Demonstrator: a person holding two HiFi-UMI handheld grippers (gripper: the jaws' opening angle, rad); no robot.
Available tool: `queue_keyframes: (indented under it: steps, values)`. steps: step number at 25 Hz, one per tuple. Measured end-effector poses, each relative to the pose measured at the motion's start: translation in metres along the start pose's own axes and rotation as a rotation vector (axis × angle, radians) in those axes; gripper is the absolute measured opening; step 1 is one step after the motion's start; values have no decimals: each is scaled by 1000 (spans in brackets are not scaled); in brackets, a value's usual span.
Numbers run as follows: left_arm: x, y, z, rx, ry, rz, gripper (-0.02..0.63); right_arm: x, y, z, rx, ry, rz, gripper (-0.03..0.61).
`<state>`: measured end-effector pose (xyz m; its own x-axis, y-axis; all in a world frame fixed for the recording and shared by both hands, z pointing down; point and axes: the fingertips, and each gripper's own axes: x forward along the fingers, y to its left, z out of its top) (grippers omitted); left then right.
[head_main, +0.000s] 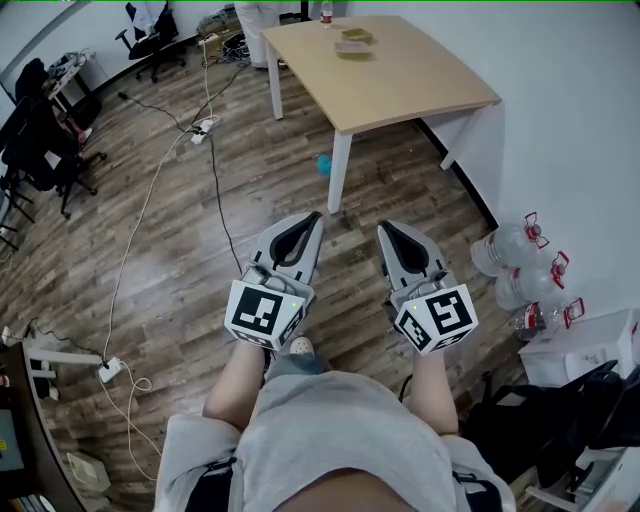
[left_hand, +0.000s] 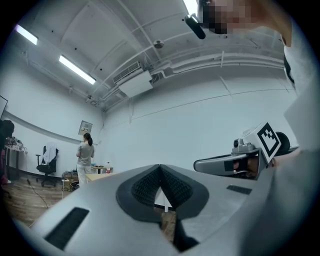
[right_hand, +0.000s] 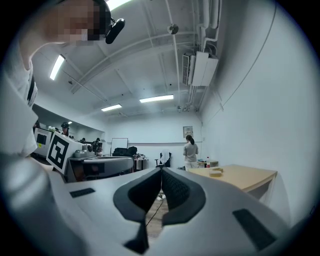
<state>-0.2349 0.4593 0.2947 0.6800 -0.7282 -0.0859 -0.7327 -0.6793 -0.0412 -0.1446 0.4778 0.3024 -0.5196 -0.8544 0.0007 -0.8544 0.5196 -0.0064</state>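
I hold both grippers side by side above the wooden floor, pointed toward a light wooden table (head_main: 400, 90). My left gripper (head_main: 316, 216) is shut, its dark pads meeting at the tip, with nothing between them. My right gripper (head_main: 384, 229) is shut too and holds nothing. In the left gripper view the left gripper (left_hand: 160, 166) has its jaws closed, and the right gripper (left_hand: 235, 162) shows beside it. The right gripper view shows the right gripper (right_hand: 161, 169) closed, with the left gripper (right_hand: 95, 165) to its left. Neither gripper touches anything.
Two flat tan objects (head_main: 353, 42) and a small bottle (head_main: 326, 15) lie at the table's far end. A person (right_hand: 190, 152) stands beyond the table. Large water bottles (head_main: 520, 262) stand by the right wall. Cables and a power strip (head_main: 203, 130) cross the floor; office chairs (head_main: 40, 140) stand left.
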Motion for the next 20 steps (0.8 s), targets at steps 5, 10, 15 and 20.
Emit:
queue_keyframes:
  steps: [5,10,15,20]
  values:
    - [11,25,-3,11,-2,-19,15,26,-4,0,36,-29,-7,11]
    - [17,50,-7,20,-10,-45,15,48,-5,-3,46,-42,-48,11]
    - [29,62,-13,1,-11,-65,15,54,-12,-6,35,-43,-99,11]
    - [50,64,-17,-11,-21,-78,15,62,-30,-7,33,-43,-124,11]
